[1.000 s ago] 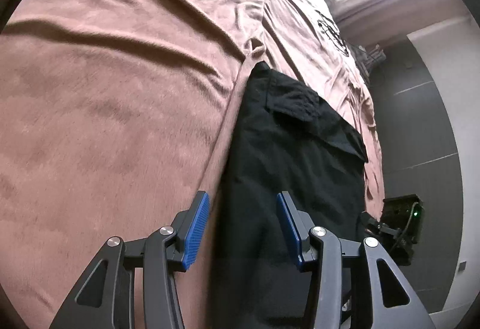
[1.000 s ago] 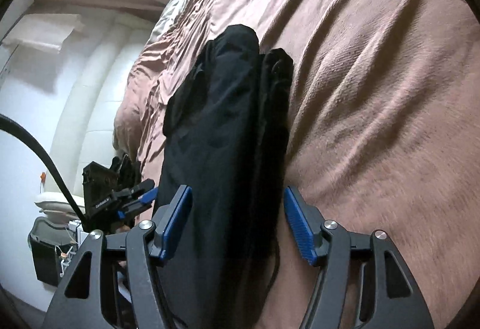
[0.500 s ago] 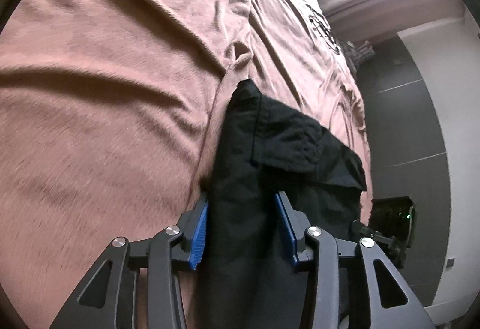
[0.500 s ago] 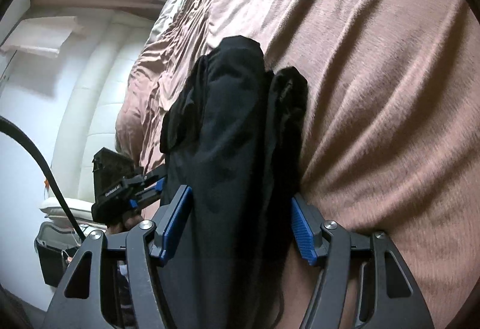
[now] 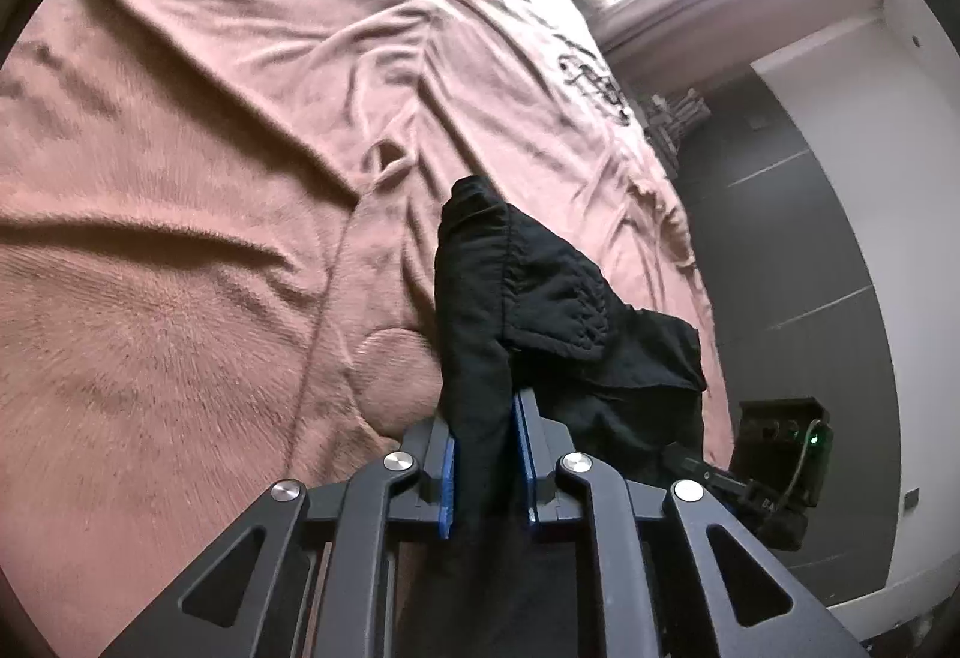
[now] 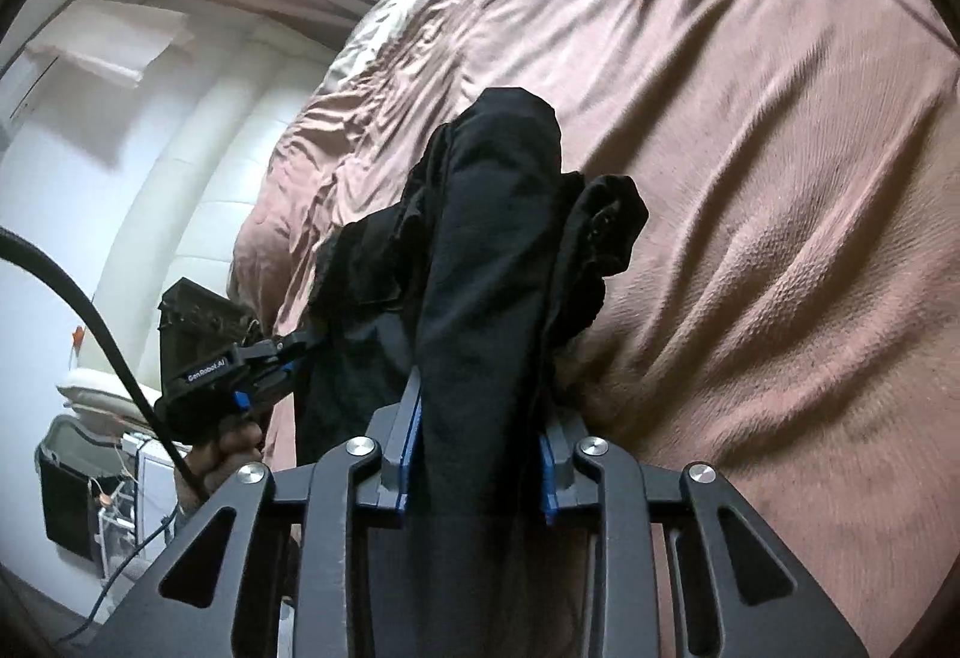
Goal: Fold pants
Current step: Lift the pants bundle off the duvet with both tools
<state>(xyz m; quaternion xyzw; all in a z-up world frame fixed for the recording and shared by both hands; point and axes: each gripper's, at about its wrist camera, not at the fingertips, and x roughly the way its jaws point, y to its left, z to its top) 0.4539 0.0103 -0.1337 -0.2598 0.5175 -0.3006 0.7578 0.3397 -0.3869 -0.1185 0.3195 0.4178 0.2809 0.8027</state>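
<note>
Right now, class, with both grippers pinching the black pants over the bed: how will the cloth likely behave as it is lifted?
The pants are probably floppy: they bunch and droop beyond the left gripper. They likely sag between grips, since folds hang beside the right gripper. Slipping seems unlikely; thick layers fill both pairs of fingers.

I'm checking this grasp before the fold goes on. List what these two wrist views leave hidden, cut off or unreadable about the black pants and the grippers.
- Left wrist view: the pants run under the left gripper and off the bottom edge; their full length is cut off.
- Right wrist view: the right gripper covers the near cloth, so waistband or leg cannot be told.
- Both views: bunched black fabric hides how many layers each pinch holds.
- Bed cover under the pants is hidden.
</note>
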